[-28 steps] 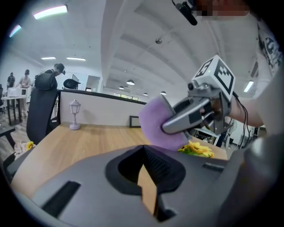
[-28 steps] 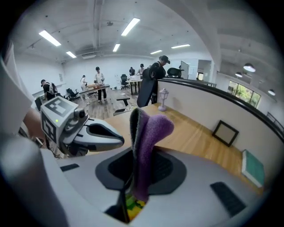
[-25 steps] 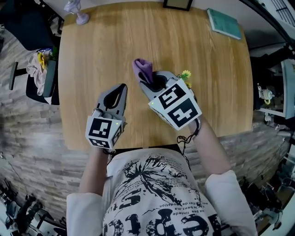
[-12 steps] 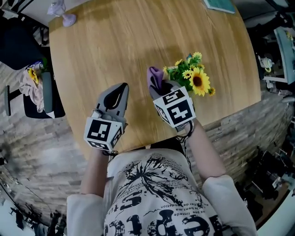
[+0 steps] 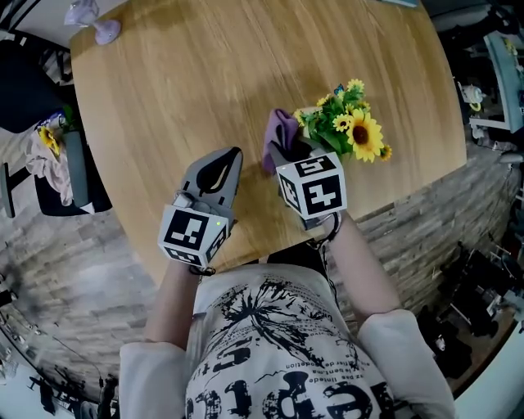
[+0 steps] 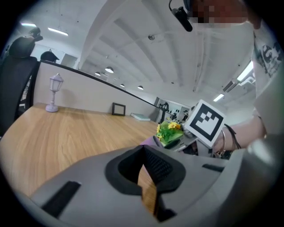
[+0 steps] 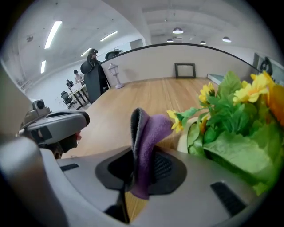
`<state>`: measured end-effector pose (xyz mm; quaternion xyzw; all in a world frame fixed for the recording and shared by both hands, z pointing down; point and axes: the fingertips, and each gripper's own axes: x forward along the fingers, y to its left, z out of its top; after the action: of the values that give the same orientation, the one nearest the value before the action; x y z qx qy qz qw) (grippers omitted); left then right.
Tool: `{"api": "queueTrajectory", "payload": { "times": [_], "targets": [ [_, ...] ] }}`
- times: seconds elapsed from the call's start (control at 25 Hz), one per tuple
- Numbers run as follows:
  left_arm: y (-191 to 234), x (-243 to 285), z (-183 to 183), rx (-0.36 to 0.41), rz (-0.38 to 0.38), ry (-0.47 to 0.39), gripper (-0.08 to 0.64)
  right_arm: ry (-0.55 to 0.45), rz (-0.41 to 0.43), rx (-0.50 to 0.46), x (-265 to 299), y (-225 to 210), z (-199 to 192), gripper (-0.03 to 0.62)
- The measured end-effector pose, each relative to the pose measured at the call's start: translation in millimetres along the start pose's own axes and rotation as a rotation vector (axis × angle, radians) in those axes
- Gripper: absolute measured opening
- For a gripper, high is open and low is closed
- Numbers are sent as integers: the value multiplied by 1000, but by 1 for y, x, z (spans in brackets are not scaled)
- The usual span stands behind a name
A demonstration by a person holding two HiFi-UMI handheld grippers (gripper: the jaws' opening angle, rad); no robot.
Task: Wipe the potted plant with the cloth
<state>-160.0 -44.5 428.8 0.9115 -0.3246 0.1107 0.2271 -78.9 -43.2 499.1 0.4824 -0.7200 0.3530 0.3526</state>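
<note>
Table: pale wood, rounded corners, seen from above in the head view.

Potted plant: yellow flowers and green leaves in a light pot, standing on the table toward its 4 o'clock edge. It sits just beside the right gripper, at about 2 o'clock from the gripper tips. In the right gripper view the leaves fill the 3 o'clock side, close to the cloth; contact cannot be told.

Cloth: purple, folded. It stands up out of the right gripper's jaws, with its free end pointing to 12 o'clock.

Right gripper: fingers pinched on the cloth, with the lower fold caught between the pads. It is tipped down toward the table.

Left gripper: fingers pressed together with nothing between them. It hangs over the table at 9 o'clock from the right gripper, apart from the plant.

Lamp ornament: small and lilac, at the table's 11 o'clock corner.

Picture frame: dark, upright at the far table edge, 12 o'clock in the right gripper view.
</note>
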Motion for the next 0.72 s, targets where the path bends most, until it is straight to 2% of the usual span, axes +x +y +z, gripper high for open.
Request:
{"api": "queueTrajectory", "payload": {
  "times": [0.36,0.52,0.72],
  "targets": [
    [-8,2,-7,-14,-22,1,3,-18,27,141,-10,-3,-18,80],
    [-15,8,-12,-1,-26,23,3,-16,33,145,-16,-8,-29,80],
    [-31,14,-13,20,-67,29,3,-15,43,177,-23,-14,-46,81]
  ]
}}
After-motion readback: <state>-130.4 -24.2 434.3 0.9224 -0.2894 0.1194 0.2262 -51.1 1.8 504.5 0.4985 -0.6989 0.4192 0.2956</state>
